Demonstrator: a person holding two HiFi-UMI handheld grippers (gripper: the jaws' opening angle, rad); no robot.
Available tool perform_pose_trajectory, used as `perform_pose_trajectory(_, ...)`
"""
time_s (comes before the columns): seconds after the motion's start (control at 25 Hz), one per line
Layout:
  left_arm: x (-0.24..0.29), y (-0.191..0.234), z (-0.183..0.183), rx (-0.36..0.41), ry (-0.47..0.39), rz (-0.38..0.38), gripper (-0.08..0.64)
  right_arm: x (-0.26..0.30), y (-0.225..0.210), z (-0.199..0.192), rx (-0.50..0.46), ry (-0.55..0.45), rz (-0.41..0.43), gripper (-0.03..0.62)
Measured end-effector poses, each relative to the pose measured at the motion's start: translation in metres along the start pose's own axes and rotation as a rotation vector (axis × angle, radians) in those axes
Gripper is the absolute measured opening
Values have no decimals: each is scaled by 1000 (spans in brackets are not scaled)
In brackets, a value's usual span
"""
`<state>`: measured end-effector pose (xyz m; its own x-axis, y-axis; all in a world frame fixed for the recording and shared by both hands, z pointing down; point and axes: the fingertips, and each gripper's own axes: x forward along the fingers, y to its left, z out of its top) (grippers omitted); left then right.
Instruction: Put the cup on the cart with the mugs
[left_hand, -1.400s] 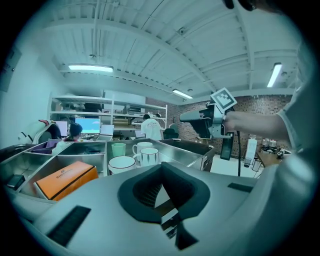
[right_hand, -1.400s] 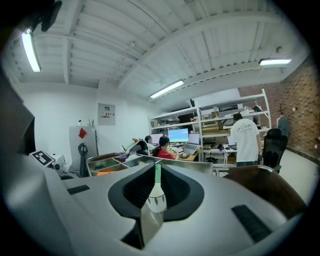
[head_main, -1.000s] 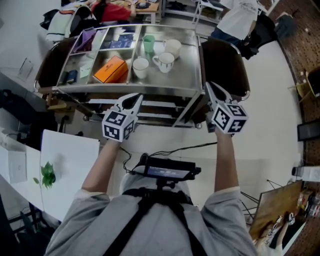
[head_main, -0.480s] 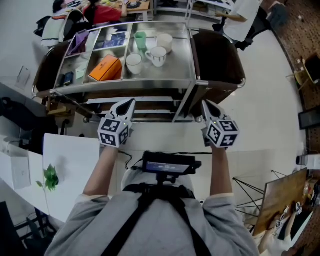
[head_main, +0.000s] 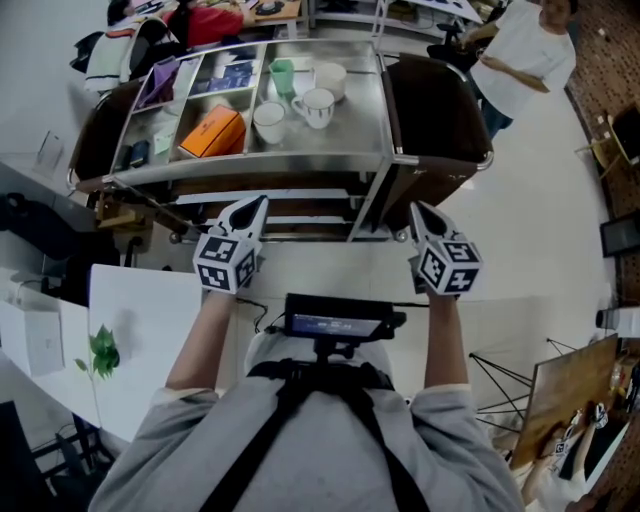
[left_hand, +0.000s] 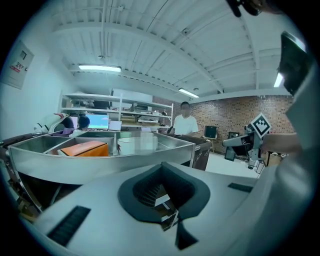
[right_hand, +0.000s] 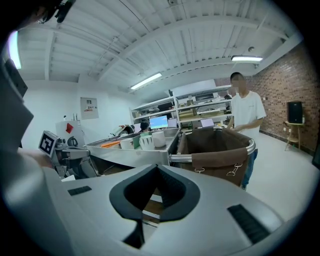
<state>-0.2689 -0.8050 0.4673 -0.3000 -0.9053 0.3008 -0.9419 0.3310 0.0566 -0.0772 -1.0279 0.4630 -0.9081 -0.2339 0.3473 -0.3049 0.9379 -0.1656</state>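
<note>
Looking steeply down from the head view: steel cart (head_main: 300, 160) across the top of frame, its top tray split into compartments. The green cup (head_main: 283, 76) stands upright in the right-hand compartment, near the cart's far edge, among three white mugs (head_main: 317, 106). One mug sits just beside it toward the far right corner, and two sit nearer the front edge. Whether cup and nearest mug touch is too small to tell. An orange box (head_main: 212, 131) lies in the middle compartment; bits in the left compartments are too small to name. A brown bag (head_main: 440, 110) hangs off the cart's right end, and another hangs off the left end, dark and hard to read. The lower shelf is mostly hidden under the tray.

The left gripper (head_main: 255, 206) and right gripper (head_main: 418, 212) are held side by side, well apart, short of the cart's front edge and pointing toward it. Each has its jaws pressed together with nothing between them, as each gripper's own view shows.

Left gripper view: the tray wall hides the mugs' bases, and a blurred patch covers the spot beside one white mug. Right gripper view: the cup is only a small green sliver between mugs. A person (head_main: 520, 50) stands past the far right corner, partly cut off by the frame's top edge.
</note>
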Motion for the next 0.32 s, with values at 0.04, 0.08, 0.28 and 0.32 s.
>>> perform_pose_trajectory(0.04, -1, 1, -1, -2, 2, 3, 0, 0, 0, 0, -1, 1, 1, 6)
perform_pose_trajectory(0.08, -1, 2, -2, -4, 4, 5, 0, 1, 0, -1, -1, 3, 2, 6)
perform_pose_trajectory(0.28, 3, 4, -3, -8, 11, 6, 0, 5, -1, -5, 5, 16, 9, 6)
perform_pose_trajectory(0.32, 4, 4, -3, -9, 11, 6, 0, 6, -1, -5, 6, 19, 10, 6)
